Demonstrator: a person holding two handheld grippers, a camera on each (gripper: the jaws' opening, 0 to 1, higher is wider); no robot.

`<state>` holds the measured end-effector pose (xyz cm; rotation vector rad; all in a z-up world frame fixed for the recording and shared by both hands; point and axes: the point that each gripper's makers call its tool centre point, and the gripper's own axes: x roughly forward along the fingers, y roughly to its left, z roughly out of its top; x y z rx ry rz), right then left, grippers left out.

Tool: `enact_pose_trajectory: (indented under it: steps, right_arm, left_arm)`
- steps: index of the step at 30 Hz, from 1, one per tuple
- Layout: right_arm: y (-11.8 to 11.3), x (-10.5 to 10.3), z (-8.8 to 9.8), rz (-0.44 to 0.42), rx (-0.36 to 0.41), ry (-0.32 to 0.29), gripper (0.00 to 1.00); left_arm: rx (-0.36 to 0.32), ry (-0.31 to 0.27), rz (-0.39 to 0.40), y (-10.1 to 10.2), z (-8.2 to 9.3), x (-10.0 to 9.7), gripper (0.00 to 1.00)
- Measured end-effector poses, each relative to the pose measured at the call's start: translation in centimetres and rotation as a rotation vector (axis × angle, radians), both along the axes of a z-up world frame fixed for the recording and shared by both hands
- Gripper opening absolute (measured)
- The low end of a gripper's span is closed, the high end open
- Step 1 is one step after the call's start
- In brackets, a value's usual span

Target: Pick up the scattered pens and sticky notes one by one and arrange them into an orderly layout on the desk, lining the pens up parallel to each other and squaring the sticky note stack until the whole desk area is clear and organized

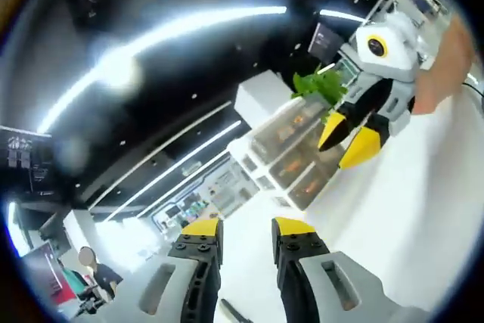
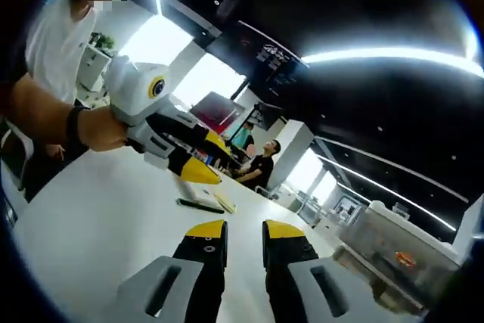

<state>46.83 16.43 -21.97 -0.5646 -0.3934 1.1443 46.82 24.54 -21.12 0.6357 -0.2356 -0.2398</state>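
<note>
In the left gripper view the left tool [image 1: 246, 232] rises from the bottom edge with its yellow-tipped jaws apart and nothing between them — released. Beneath it runs the white counter [image 1: 423, 187]. Just inside the bottom edge, between the jaws, a thin dark stick lies on the counter; it may be a pen, but too little of it shows to tell. Ahead stands a clear plastic drawer unit [image 1: 291, 153] with small orange items inside, a white box [image 1: 261, 100] behind it and a green plant [image 1: 318, 85] beside it. The right tool [image 1: 349, 140] enters from the upper right, held by a hand [image 1: 450, 58]; its yellow tips point down toward the drawer unit and stand slightly apart, holding nothing.

In the right gripper view the right tool's own jaws stand apart and empty above the counter. Farther along lie a dark pen [image 2: 199, 205] and, touching it on the far side, a yellowish sticky note stack [image 2: 206, 194]. The left tool hovers just above them, gripped by a hand wearing a dark wristband [image 2: 73, 125]. At the far end two seated people [image 2: 257, 160] face the counter — the drawer unit sits at the right.
</note>
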Motion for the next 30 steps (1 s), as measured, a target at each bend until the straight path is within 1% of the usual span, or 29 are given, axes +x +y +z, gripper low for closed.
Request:
enact_pose_trajectory:
  steps: [2, 5, 7, 10, 13, 15, 16, 17, 19, 21, 22, 23, 25, 27, 29, 30]
  right_arm:
    - [1.2, -0.1, 0.2, 0.011, 0.003, 0.015, 0.20]
    - [2.9, -0.3, 0.0, 0.018, -0.005, 0.022, 0.20]
    - [4.1, -0.4, -0.6, 0.020, -0.013, 0.057, 0.20]
    - [6.1, -0.3, -1.9, 0.016, -0.024, 0.150, 0.20]
    - [7.9, -0.1, -3.0, 0.010, -0.037, 0.248, 0.20]
    - [8.1, -0.1, -3.2, 0.012, -0.039, 0.266, 0.22]
    - [10.1, -0.1, -4.4, 0.022, -0.033, 0.386, 0.22]
    - [11.1, -0.1, -5.2, 0.016, -0.039, 0.446, 0.23]
    - [12.3, 0.1, -5.9, 0.002, -0.060, 0.461, 0.24]
    - [12.9, 0.2, -6.8, -0.016, -0.101, 0.473, 0.24]
    - [13.5, 0.2, -7.7, -0.027, -0.154, 0.464, 0.25]
    - [15.0, -0.2, -8.1, -0.021, -0.134, 0.522, 0.27]
    - [15.7, -0.2, -8.3, -0.029, -0.144, 0.533, 0.29]
    - [16.9, -0.2, -8.8, -0.041, -0.155, 0.547, 0.31]
    - [17.7, -0.1, -9.5, -0.061, -0.184, 0.564, 0.34]
    - [17.9, 0.4, -9.6, -0.091, -0.178, 0.581, 0.36]
  left_arm:
    - [-0.004, -0.004, 0.013, 0.5, 0.0, -0.2, 0.27]
    - [-0.013, -0.010, 0.028, 1.3, 0.0, -0.4, 0.27]
    - [-0.012, -0.004, 0.047, 2.1, -0.4, -0.4, 0.27]
    - [-0.007, 0.005, 0.075, 3.5, -0.8, -0.5, 0.27]
    - [-0.024, 0.007, 0.099, 4.9, -0.7, -0.7, 0.27]
    - [-0.039, 0.005, 0.106, 5.6, -0.5, -0.8, 0.27]
    - [-0.047, 0.004, 0.109, 6.0, -0.3, -0.9, 0.27]
    - [-0.053, 0.018, 0.109, 6.4, -0.4, -0.7, 0.27]
    - [-0.049, 0.043, 0.115, 6.9, -0.7, -0.3, 0.27]
    - [-0.043, 0.056, 0.115, 7.1, -0.8, -0.1, 0.27]
    - [-0.038, 0.069, 0.114, 7.4, -0.9, 0.1, 0.27]
    - [-0.028, 0.090, 0.113, 7.8, -1.1, 0.6, 0.27]
    - [-0.021, 0.106, 0.118, 8.2, -1.4, 0.9, 0.27]
    - [-0.011, 0.123, 0.137, 8.8, -1.9, 1.2, 0.27]
    - [-0.019, 0.133, 0.138, 9.1, -2.2, 1.2, 0.27]
    - [-0.023, 0.134, 0.138, 9.2, -2.2, 1.2, 0.27]
